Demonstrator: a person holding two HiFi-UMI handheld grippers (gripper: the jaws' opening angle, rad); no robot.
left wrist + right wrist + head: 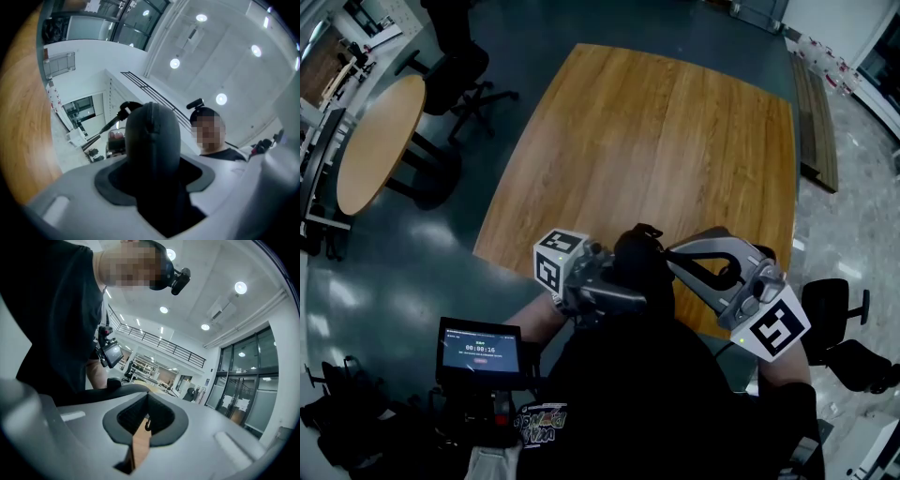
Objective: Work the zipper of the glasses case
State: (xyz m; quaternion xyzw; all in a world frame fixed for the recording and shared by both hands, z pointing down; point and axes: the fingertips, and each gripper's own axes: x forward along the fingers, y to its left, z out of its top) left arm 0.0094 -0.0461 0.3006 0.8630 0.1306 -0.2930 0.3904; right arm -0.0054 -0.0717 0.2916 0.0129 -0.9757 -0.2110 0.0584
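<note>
**Case held upright at the table's near edge, pull pinched**

The person holds both tools close to the chest, above the near edge of the wooden table. The left hand-held gripper points upward and is clamped on the glasses case. Its jaws stand wide, one pad on each side of the dark grey body. The case stands on end between them with its rounded end up. The zipper line runs down the middle of the side facing that gripper's camera. In the head view the case shows as a dark lump between the two tools, off the table surface.

The right hand-held gripper lies nearly level and reaches in from the right, its tips at the case's side. Its jaws are pressed together, and a small dark hook-shaped zipper pull is nipped at the seam between the pads. The piece is tiny and only its curled end shows. Bare wood is visible through the gap below it.

A small lit screen sits at the person's left. A round table and a black office chair stand well apart on the dark floor.
</note>
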